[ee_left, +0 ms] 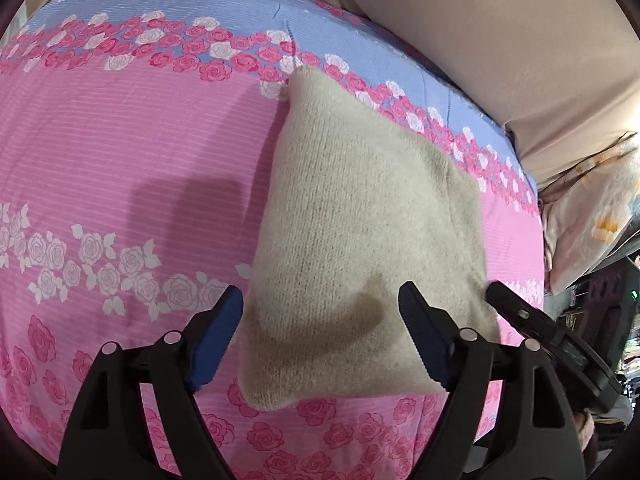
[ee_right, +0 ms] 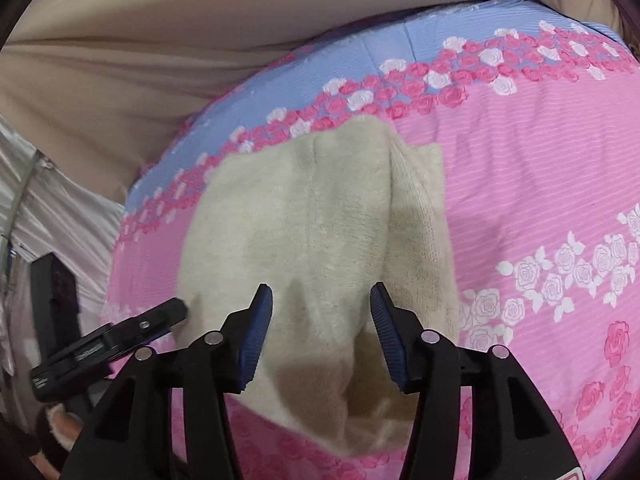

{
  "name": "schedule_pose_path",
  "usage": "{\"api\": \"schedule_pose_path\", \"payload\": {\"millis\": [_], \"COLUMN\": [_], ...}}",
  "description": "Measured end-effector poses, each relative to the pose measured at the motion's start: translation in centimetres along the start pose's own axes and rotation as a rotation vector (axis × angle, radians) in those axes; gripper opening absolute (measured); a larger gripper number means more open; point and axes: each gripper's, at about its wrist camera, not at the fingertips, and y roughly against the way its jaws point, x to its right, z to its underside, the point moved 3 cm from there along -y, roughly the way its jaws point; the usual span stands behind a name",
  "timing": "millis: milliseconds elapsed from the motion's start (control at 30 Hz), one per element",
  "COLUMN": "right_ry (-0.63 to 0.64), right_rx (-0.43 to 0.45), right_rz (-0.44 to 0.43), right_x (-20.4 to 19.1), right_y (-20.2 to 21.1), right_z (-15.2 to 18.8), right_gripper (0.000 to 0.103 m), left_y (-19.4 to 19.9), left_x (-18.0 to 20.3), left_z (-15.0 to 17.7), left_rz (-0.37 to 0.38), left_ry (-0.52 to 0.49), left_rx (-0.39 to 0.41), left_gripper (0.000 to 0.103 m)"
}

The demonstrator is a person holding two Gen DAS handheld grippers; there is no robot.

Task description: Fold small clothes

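A folded beige knit garment (ee_left: pixel 360 220) lies flat on the pink rose-print bedsheet (ee_left: pixel 120 140). My left gripper (ee_left: pixel 320 308) hovers over its near edge, jaws wide open, nothing pinched between the blue pads. In the right wrist view the same garment (ee_right: pixel 300 220) shows a fleecy face, with a knit layer along its right side. My right gripper (ee_right: pixel 320 296) stands open above the garment's near part, with cloth below the fingers and none clamped. The right gripper's finger (ee_left: pixel 516 308) shows beside the garment's right edge. The left gripper's finger (ee_right: pixel 160 316) shows at the garment's left edge.
A tan cloth (ee_left: pixel 500 40) rises along the bed's far side. A pale flowered pillow (ee_left: pixel 592 216) lies off the bed's right edge. Silvery fabric (ee_right: pixel 60 208) hangs at the left in the right wrist view. A hand (ee_right: pixel 60 424) holds the left gripper there.
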Motion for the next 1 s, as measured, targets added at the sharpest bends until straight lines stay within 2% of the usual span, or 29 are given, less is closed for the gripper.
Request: {"api": "schedule_pose_path", "payload": {"millis": [33, 67, 100, 200, 267, 333, 367, 400, 467, 533, 567, 633, 700, 767, 1000], "right_ry": [-0.018, -0.041, -0.046, 0.014, 0.044, 0.059, 0.069, 0.076, 0.046, 0.008, 0.001, 0.012, 0.034, 0.024, -0.047], "right_rx": [-0.025, -0.047, -0.044, 0.055, 0.117, 0.126, 0.103, 0.043, -0.044, 0.003, 0.016, 0.027, 0.041, 0.040, -0.008], "right_rz": [-0.010, -0.045, -0.068, -0.154, -0.175, -0.140, -0.069, 0.030, 0.090, 0.039, 0.028, 0.046, 0.100, 0.121, 0.081], "right_x": [0.4, 0.5, 0.2, -2.9, -4.2, -3.5, -2.4, -0.5, 1.9, 1.8, 1.4, 0.8, 0.9, 1.7, 3.9], "right_y": [-0.7, -1.3, -1.2, 2.4, 5.1, 5.6, 4.5, 2.1, -1.3, -0.5, 0.2, 1.1, 1.8, 2.0, 1.1], "right_z": [0.3, 0.3, 0.3, -0.7, -1.4, -1.5, -1.3, -0.5, 0.9, 1.1, 0.8, 0.3, -0.2, -0.4, 0.7], "right_gripper": [0.044, 0.022, 0.016, 0.013, 0.013, 0.013, 0.013, 0.013, 0.015, 0.017, 0.022, 0.032, 0.046, 0.053, 0.062], "left_y": [-0.1, -0.2, -0.3, -0.1, 0.2, 0.6, 0.6, 0.5, 0.1, -0.2, -0.3, -0.4, -0.5, -0.4, -1.0], "left_x": [0.0, 0.0, -0.1, -0.2, 0.0, 0.3, 0.5, 0.6, 0.7, 0.6, 0.5, 0.4, 0.2, 0.3, 0.7], "left_z": [0.1, 0.2, 0.3, 0.5, 0.5, 0.4, 0.4, 0.5, 0.5, 0.7, 0.7, 0.7, 0.6, 0.5, -0.3], "left_rz": [-0.012, -0.016, -0.020, -0.030, -0.035, -0.030, -0.031, -0.037, -0.061, -0.075, -0.083, -0.085, -0.084, -0.085, -0.055], "left_ry": [-0.004, -0.004, -0.004, -0.006, -0.015, -0.025, -0.030, -0.039, -0.050, -0.059, -0.061, -0.057, -0.049, -0.051, -0.037], "left_rx": [-0.004, -0.008, -0.010, -0.008, 0.000, 0.019, 0.023, 0.023, 0.017, 0.009, 0.007, 0.005, 0.001, 0.003, -0.016], "left_gripper": [0.078, 0.078, 0.078, 0.078, 0.078, 0.084, 0.084, 0.084, 0.084, 0.084, 0.084, 0.084, 0.084, 0.084, 0.084]}}
